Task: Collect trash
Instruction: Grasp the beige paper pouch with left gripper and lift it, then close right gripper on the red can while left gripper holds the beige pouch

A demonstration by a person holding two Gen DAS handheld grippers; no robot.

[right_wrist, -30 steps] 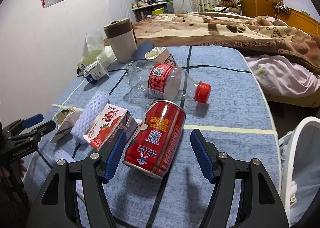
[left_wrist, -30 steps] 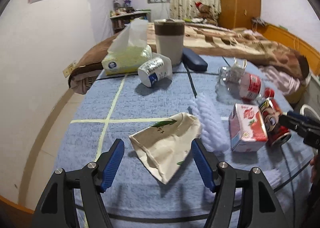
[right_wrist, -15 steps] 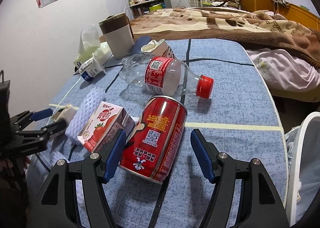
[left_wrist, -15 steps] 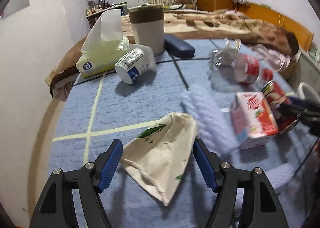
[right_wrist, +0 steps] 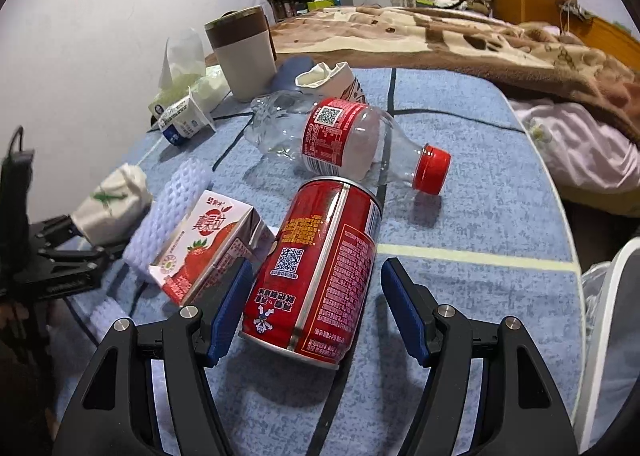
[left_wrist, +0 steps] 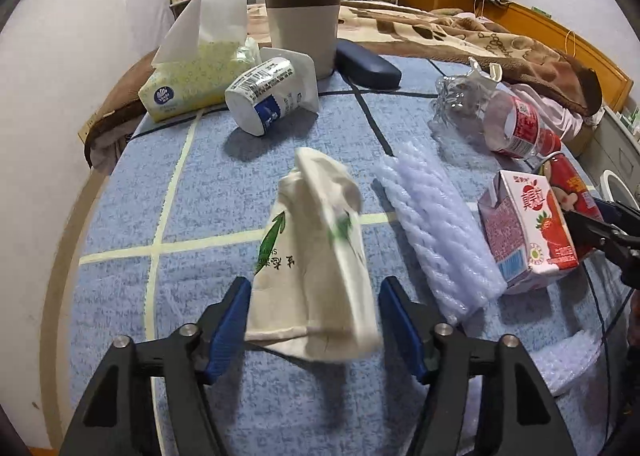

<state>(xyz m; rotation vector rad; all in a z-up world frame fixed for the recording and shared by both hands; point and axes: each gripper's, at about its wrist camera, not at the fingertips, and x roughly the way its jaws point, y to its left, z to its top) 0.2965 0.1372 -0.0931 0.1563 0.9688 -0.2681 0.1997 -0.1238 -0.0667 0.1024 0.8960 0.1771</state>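
Note:
A crumpled paper cup (left_wrist: 316,268) with a green leaf print sits between the blue pads of my left gripper (left_wrist: 314,320), squeezed and tilted up off the blue tablecloth (left_wrist: 192,192). It also shows in the right wrist view (right_wrist: 110,208). A red can (right_wrist: 320,272) lies on its side between the open jaws of my right gripper (right_wrist: 316,308), touching the left pad only. A strawberry milk carton (right_wrist: 208,244), white foam net (left_wrist: 436,232), plastic bottle (right_wrist: 352,140) and yogurt cup (left_wrist: 268,96) lie around.
A tissue box (left_wrist: 188,84), a tall beige and brown tumbler (left_wrist: 302,16) and a dark blue case (left_wrist: 368,66) stand at the table's far end. A white bin rim (right_wrist: 608,336) with a bag is right of the table. A bed lies beyond.
My left gripper has closed in on the paper cup, which was flat and now stands squeezed and tilted up. My right gripper has moved forward around the can.

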